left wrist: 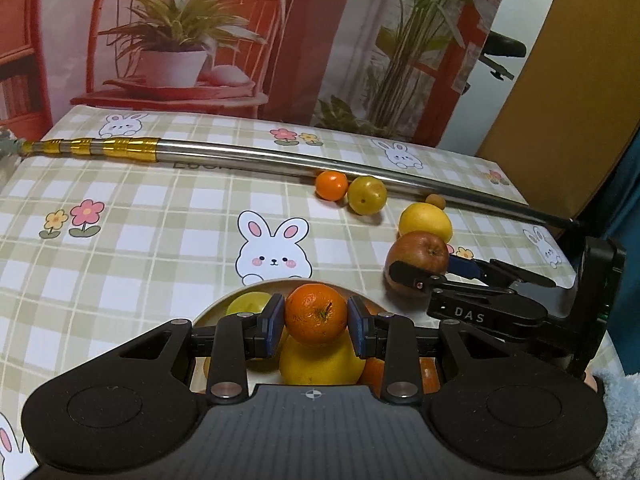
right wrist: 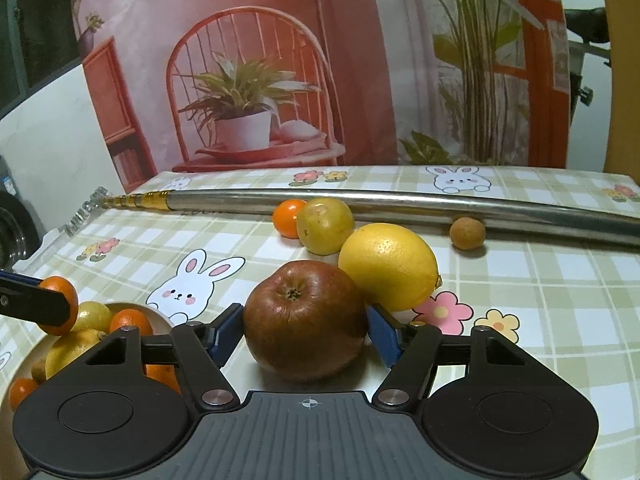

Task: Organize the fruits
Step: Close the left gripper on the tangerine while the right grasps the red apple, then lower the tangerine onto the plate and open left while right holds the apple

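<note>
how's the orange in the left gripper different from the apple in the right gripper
The orange is bright orange with a pebbled skin; the apple is dull reddish brown and smooth. The orange looks smaller than the apple. The left gripper holds the orange over the bowl of fruit, while the apple rests on the tablecloth between the right gripper's fingers. Both are round, each between blue pads.

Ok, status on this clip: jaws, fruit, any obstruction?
Left gripper shut on orange above bowl. Right gripper jaws around apple on table; contact unclear. Lemon close behind apple.
</note>
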`<control>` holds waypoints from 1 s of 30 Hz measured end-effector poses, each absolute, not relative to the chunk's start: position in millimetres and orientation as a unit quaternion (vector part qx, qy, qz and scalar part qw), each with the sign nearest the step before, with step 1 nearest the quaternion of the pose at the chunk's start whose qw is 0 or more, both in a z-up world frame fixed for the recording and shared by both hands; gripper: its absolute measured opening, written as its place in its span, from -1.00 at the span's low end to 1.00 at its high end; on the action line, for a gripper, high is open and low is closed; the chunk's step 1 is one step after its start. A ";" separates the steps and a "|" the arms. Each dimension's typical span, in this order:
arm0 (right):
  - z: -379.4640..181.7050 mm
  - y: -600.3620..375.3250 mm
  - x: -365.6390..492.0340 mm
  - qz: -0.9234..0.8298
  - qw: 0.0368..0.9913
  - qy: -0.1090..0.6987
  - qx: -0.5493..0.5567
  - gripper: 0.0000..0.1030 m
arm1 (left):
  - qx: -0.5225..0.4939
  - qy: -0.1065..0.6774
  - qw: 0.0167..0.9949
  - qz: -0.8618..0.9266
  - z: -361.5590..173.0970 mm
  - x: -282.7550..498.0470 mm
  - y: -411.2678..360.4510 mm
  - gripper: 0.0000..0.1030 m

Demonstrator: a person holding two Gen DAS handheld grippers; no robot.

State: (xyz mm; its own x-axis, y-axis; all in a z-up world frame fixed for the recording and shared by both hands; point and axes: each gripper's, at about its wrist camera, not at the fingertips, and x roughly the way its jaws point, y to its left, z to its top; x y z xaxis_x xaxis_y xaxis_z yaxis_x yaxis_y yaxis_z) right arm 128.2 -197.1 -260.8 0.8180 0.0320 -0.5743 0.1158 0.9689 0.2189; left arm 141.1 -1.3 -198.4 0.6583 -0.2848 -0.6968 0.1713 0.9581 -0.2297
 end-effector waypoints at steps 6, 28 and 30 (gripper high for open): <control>-262.3 -204.6 120.0 -0.017 0.946 0.290 0.144 0.22 | -0.073 0.390 0.910 -0.121 -198.0 137.1 1.6 -0.31; -260.2 -213.1 103.5 -0.008 0.945 0.278 0.174 0.22 | -0.081 0.407 0.904 -0.105 -210.7 116.2 25.9 -0.31; -260.0 -212.6 99.6 -0.009 0.944 0.278 0.176 0.22 | -0.073 0.409 0.904 -0.103 -215.0 116.4 25.3 -0.31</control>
